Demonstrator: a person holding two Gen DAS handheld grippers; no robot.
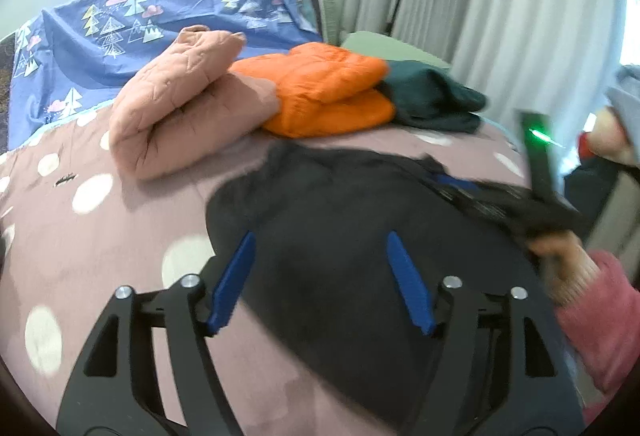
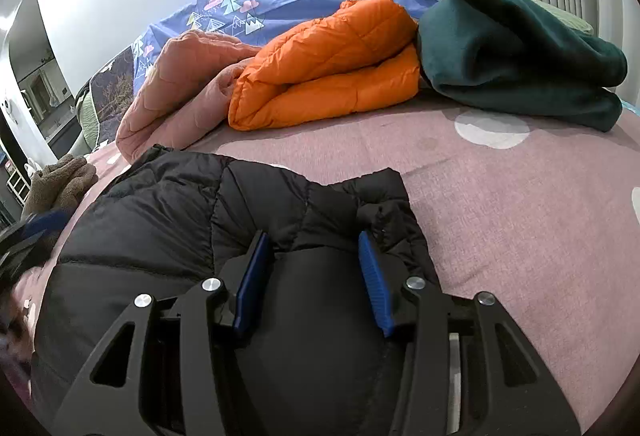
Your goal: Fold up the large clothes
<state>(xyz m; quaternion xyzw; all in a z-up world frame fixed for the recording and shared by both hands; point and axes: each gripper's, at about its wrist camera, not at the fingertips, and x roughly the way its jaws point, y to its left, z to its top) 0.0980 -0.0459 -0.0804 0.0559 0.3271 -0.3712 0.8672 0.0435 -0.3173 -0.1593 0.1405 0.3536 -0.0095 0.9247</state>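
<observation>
Bed (image 2: 520,195): three folded items stacked at the back. Black puffer jacket (image 2: 192,220) lies flat near the front edge. Right claw (image 2: 314,248) half-open, pads straddling a bunched jacket fold, looks pinched. Left claw (image 1: 322,256) wide open above the jacket, holding nothing. Risk: slick puffy fabric slips from that loose pinch and the fold springs open.

The bed (image 2: 500,195) lies bare to the right of the black jacket (image 2: 180,220), and a strip of open cover runs between it and the far pile. There the pink quilt (image 1: 180,103), orange jacket (image 2: 332,75) and green blanket (image 2: 516,63) form an unbroken row. A brown glove (image 2: 60,183) lies beside the black jacket's left edge.
</observation>
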